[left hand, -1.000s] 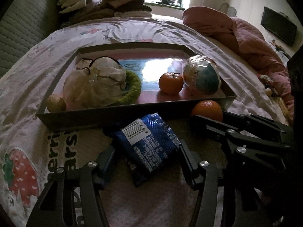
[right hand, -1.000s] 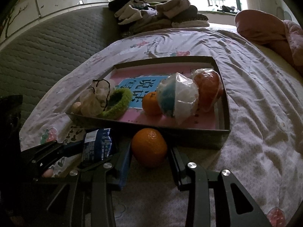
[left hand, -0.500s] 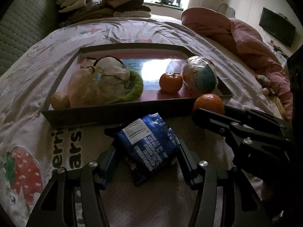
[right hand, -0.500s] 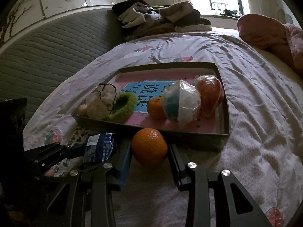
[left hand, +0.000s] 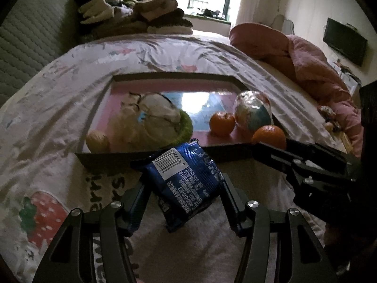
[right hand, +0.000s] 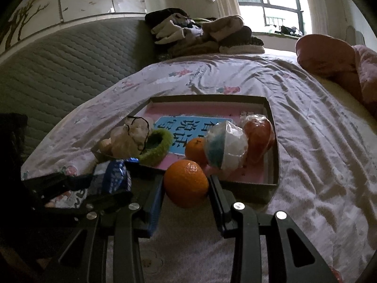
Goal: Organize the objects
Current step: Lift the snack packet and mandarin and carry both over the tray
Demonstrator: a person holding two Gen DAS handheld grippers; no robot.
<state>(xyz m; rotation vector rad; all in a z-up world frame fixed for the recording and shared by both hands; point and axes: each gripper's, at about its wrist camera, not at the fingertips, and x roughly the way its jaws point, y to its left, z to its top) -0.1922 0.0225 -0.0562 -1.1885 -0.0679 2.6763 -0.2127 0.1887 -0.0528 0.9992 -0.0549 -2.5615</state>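
My left gripper (left hand: 182, 188) is shut on a blue snack packet (left hand: 186, 179) and holds it lifted above the bed, just before the near wall of a shallow dark tray (left hand: 165, 76). My right gripper (right hand: 186, 188) is shut on an orange (right hand: 186, 182), lifted at the tray's near wall (right hand: 249, 188). In the left wrist view the orange (left hand: 269, 135) and right gripper show at the right. In the right wrist view the packet (right hand: 115, 176) shows at the left.
The tray holds a white cloth bag (left hand: 146, 120) in a green knitted ring (left hand: 186, 123), a small pale item (left hand: 96, 141), a second orange (left hand: 221, 122) and plastic-wrapped balls (left hand: 253, 114). Folded clothes (right hand: 202, 33) lie at the bed's far end, a pink quilt (left hand: 294, 54) to the right.
Both grippers have risen off the bed with their loads. The packet and the orange now overlap the tray's near wall in view instead of lying below it.
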